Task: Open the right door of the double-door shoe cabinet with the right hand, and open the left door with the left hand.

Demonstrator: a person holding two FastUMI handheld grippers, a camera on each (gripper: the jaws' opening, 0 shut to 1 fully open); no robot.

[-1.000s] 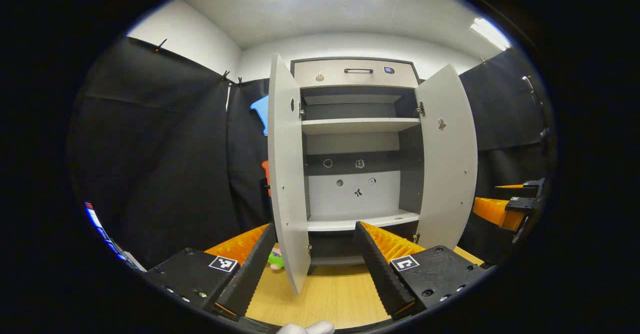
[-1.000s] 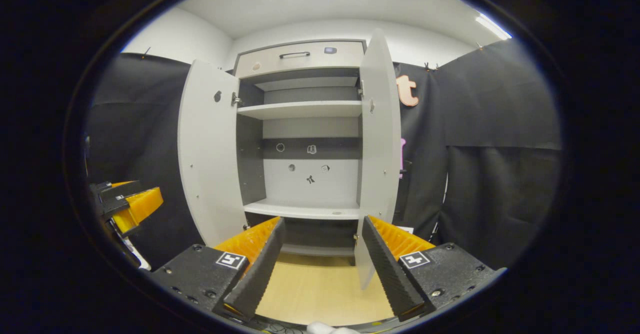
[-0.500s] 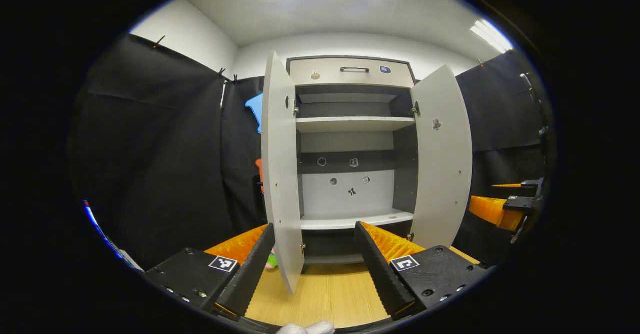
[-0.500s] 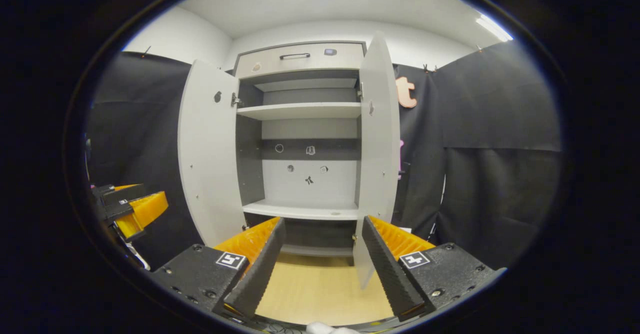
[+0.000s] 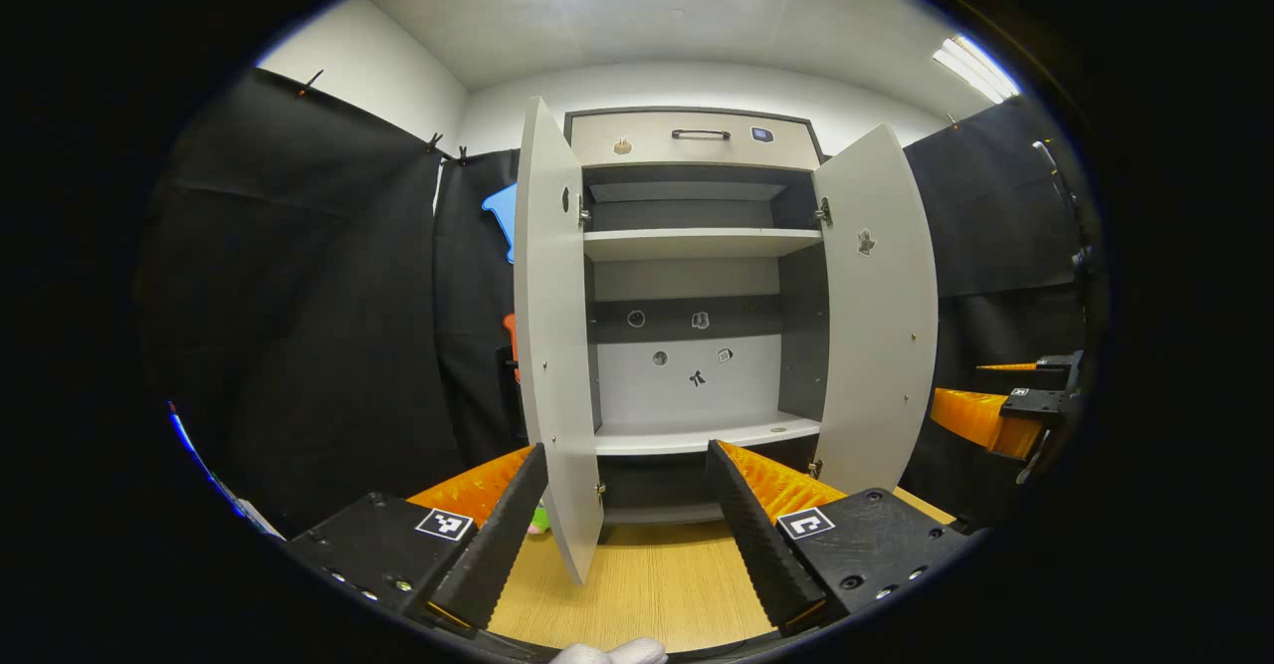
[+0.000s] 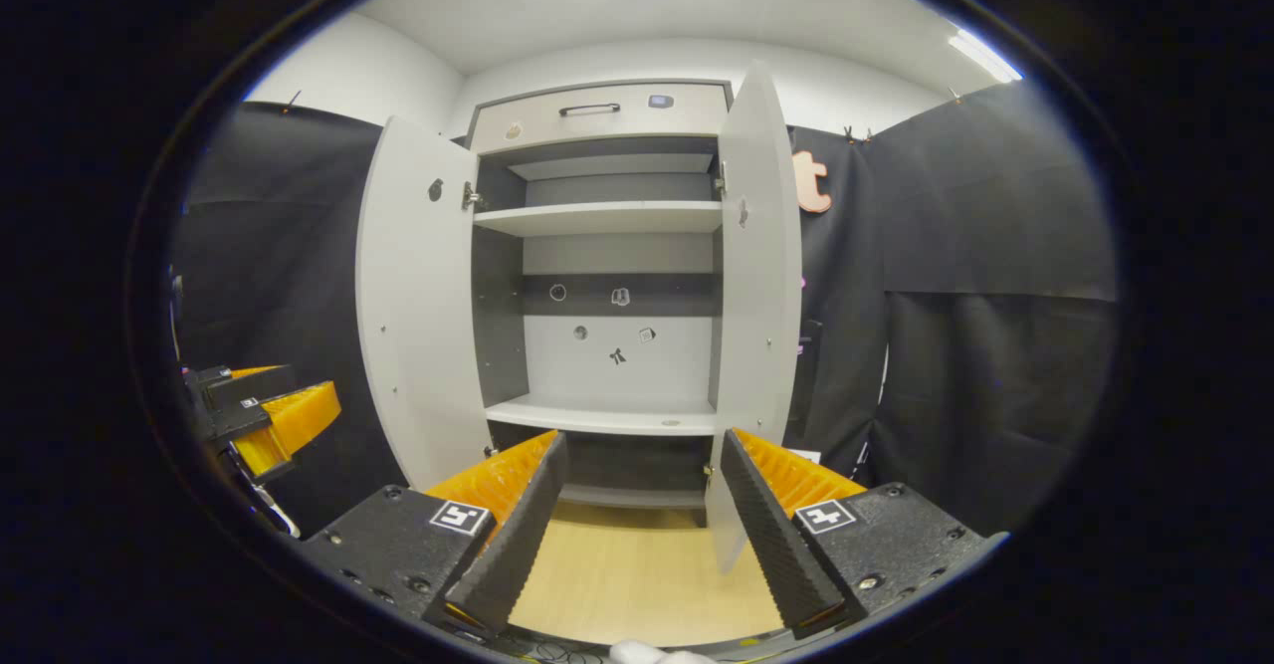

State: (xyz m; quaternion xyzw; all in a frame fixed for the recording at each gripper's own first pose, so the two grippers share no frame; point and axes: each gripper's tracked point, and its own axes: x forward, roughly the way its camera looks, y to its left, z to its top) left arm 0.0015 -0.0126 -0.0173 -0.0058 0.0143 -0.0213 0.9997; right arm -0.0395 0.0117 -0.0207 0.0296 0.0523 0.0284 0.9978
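Both doors of the shoe cabinet (image 5: 697, 296) are swung wide open: the left door (image 5: 550, 345) and the right door (image 6: 758, 296). The left gripper (image 5: 627, 530) and the right gripper (image 6: 637, 525) are held apart from the doors, fingers spread, with nothing gripped between them.

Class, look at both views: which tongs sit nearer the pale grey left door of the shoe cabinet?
Left. The left tongs are open with the pale grey left door's edge between their fingers. The right tongs are open at the right door, farther off.
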